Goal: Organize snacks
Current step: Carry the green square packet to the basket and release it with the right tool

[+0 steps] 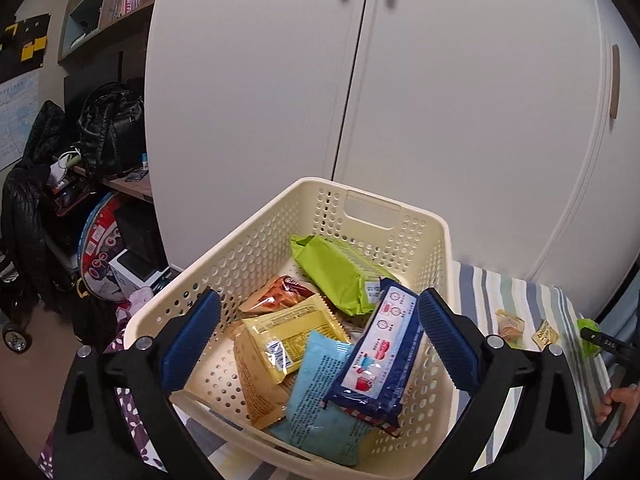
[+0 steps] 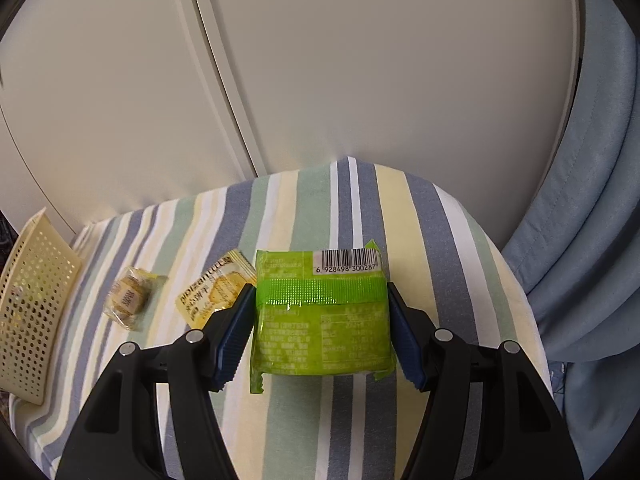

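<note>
A cream perforated basket holds several snack packets: a lime-green one, a red-orange one, a yellow one, a light blue one and a dark blue one. My left gripper hangs open just above them, its right finger beside the dark blue packet. In the right wrist view my right gripper is shut on a bright green packet with a barcode, over the striped cloth. A small wrapped candy and a yellow sachet lie to its left.
White wardrobe doors stand close behind the basket and the cloth. The basket's side is at the cloth's left end. Blue fabric hangs at the right. A hand holds the right gripper. Bags and clutter fill the far left.
</note>
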